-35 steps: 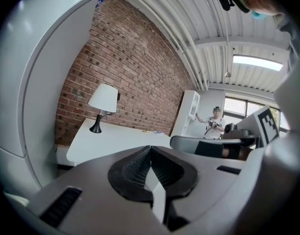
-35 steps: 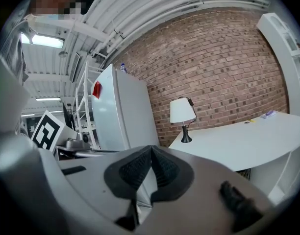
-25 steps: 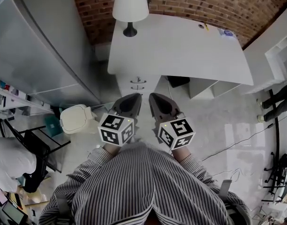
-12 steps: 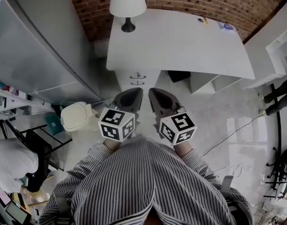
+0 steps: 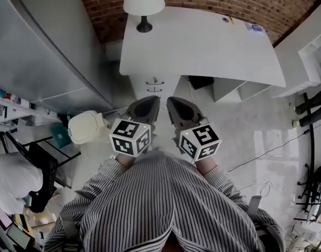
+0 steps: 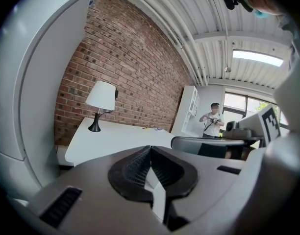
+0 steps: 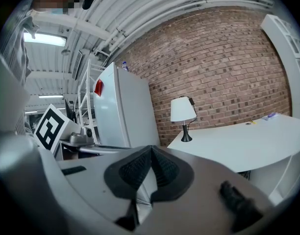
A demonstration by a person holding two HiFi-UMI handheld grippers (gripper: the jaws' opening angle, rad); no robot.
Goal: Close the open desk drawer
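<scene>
A white desk [image 5: 202, 46] stands against the brick wall. Under its left end sits a white drawer unit [image 5: 154, 85] with small handles; its front pokes out a little past the desk edge, and which drawer is open I cannot tell. My left gripper [image 5: 151, 101] and right gripper [image 5: 174, 101] hang side by side above the floor, just short of the drawer unit. Both are shut with nothing between the jaws. In the left gripper view the left gripper [image 6: 150, 149] points over the desktop [image 6: 115, 138]. The right gripper [image 7: 151, 149] points toward the desk [image 7: 238, 141] too.
A white lamp [image 5: 143, 1] stands on the desk's left corner. A tall grey fridge [image 5: 40, 51] fills the left side, with a white bin [image 5: 85, 128] at its foot. A cable [image 5: 265, 154] crosses the floor at right. A person [image 6: 212, 119] stands far off.
Both grippers have drifted slightly toward the desk and stay shut. The head view has shifted a little; nothing else moved.
</scene>
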